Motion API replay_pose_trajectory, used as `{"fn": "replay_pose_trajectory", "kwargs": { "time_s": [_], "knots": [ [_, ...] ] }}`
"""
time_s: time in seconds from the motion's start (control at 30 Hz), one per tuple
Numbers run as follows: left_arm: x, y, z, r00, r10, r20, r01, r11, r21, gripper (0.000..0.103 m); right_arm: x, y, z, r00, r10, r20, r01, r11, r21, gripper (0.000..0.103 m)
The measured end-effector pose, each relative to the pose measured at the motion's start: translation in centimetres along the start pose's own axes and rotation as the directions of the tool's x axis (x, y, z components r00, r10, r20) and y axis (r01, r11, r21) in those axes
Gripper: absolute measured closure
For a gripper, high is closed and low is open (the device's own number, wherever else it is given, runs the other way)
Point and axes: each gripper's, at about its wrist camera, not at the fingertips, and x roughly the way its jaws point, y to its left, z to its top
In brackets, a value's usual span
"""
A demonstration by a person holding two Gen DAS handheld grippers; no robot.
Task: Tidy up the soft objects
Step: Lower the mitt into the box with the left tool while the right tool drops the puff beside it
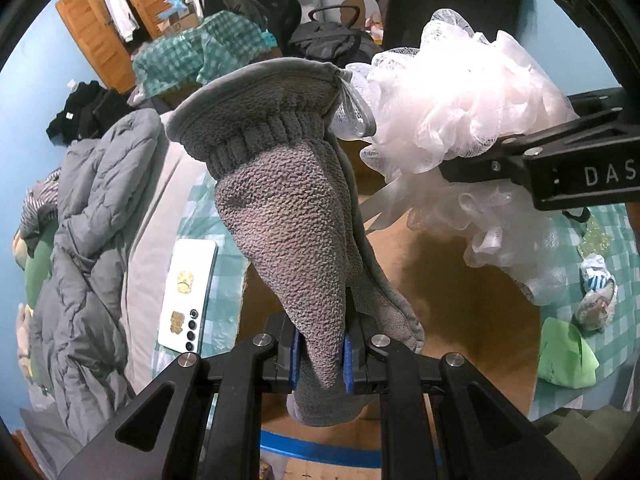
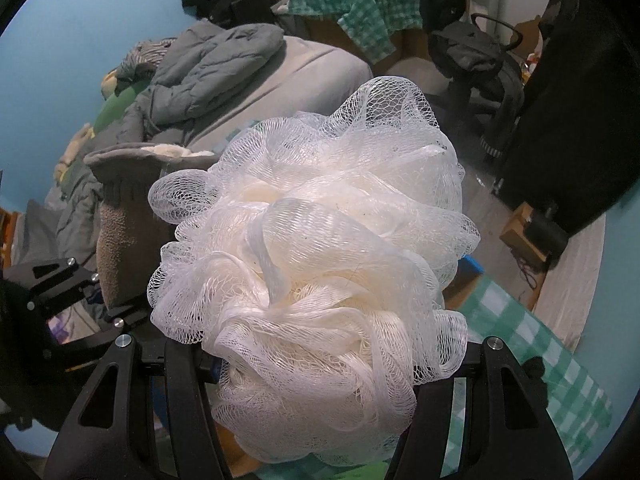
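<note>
Grey fleece fills the centre of the left wrist view: a grey mitt (image 1: 288, 216) is clamped between the blue pads (image 1: 347, 364) of the left gripper (image 1: 320, 364) at lower centre, held by its narrow end, with the ribbed cuff and open mouth standing up toward upper centre. At upper right a white mesh bath pouf (image 1: 452, 120) is seen carried by the right gripper (image 1: 472, 160), its black arm entering from the right edge. Below both, a brown cardboard surface (image 1: 460, 312), probably a box, occupies lower centre-right and is judged the likely drop place. For a clean release, each item should be brought fully over the cardboard before the jaws are parted, the limp mitt lowered until its hanging end is supported. A white phone (image 1: 188, 292) lies at left on the checked sheet (image 1: 228, 280), beside a rumpled grey quilt (image 1: 92, 208); a green bag (image 1: 564, 356) and a small crumpled item sit at right. In the right wrist view, the pouf (image 2: 316, 272) covers the centre, squeezed between the half-parted fingers of the right gripper (image 2: 316, 364), whose pads are hidden by the mesh. The mitt (image 2: 128, 216) and the left gripper (image 2: 92, 300) appear at left, just beside the pouf; crowding between the two loads is noted as the main hindrance, and mesh snagging on a finger as a risk. A black chair (image 2: 480, 52) stands at upper right, well apart.
</note>
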Motion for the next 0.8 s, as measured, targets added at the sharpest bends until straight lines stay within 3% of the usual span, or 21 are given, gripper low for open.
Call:
{"fn": "replay_pose_trajectory", "kwargs": {
  "time_s": [0.17, 0.23, 0.33, 0.5, 0.8],
  "knots": [
    [0.7, 0.4, 0.2, 1.0, -0.011, -0.017, 0.01, 1.0, -0.012, 0.078, 1.3, -0.1, 0.5, 1.0, 0.001, -0.023, 0.0, 1.0, 0.028, 0.037],
    [0.7, 0.5, 0.3, 1.0, -0.021, -0.019, 0.021, 1.0, -0.014, 0.058, 1.5, -0.2, 0.6, 0.999, -0.012, -0.033, 0.014, 0.999, 0.038, 0.031],
    [0.0, 0.3, 0.4, 1.0, 0.003, 0.02, -0.003, 1.0, 0.016, 0.043, 1.5, -0.3, 0.5, 0.999, -0.044, -0.031, 0.045, 0.998, 0.041, 0.026],
    [-0.5, -0.1, 0.2, 0.999, 0.027, 0.026, -0.028, 0.998, 0.047, 0.041, 0.8, -0.7, 0.4, 0.999, -0.044, -0.012, 0.045, 0.997, 0.067, 0.022],
    [-1.5, 0.1, 0.2, 0.999, 0.018, 0.028, -0.018, 1.0, 0.012, 0.04, -2.0, -0.8, 0.8, 0.998, -0.028, 0.047, 0.025, 0.997, 0.067, 0.021]
  ]
}}
